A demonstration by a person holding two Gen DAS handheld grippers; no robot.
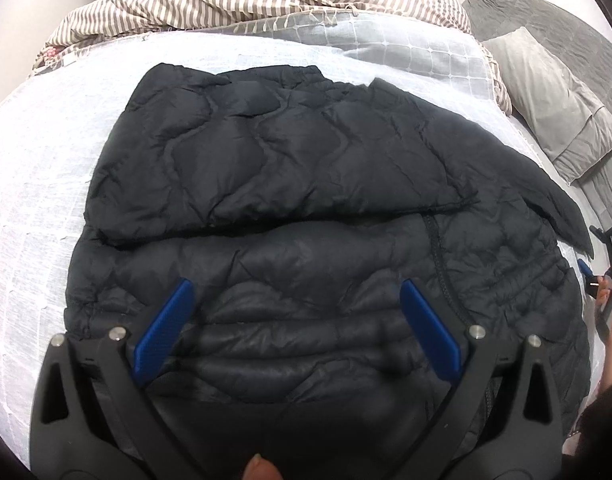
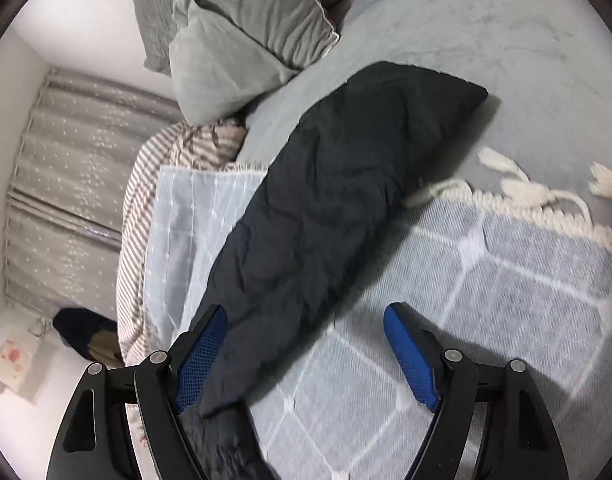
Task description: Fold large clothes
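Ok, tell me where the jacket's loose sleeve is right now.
In the right wrist view, the sleeve lies spread diagonally across the white blanket, just ahead of the open right gripper, its far end pointing past the grey pillow.

The black jacket (image 1: pixel 306 208) is cut off at the lower frame edge, its sleeve (image 2: pixel 337 208) slightly blurred.

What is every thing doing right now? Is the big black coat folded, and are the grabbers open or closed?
Black jacket: lying on the bed, partly folded, one sleeve laid across its body.
Other sleeve: stretched out flat, not folded in yet.
Left gripper: jaws wide open over the jacket, holding nothing.
Right gripper: jaws open around the sleeve's near end.
Grey pillow: resting at the head of the bed.
Striped blanket: bunched up.
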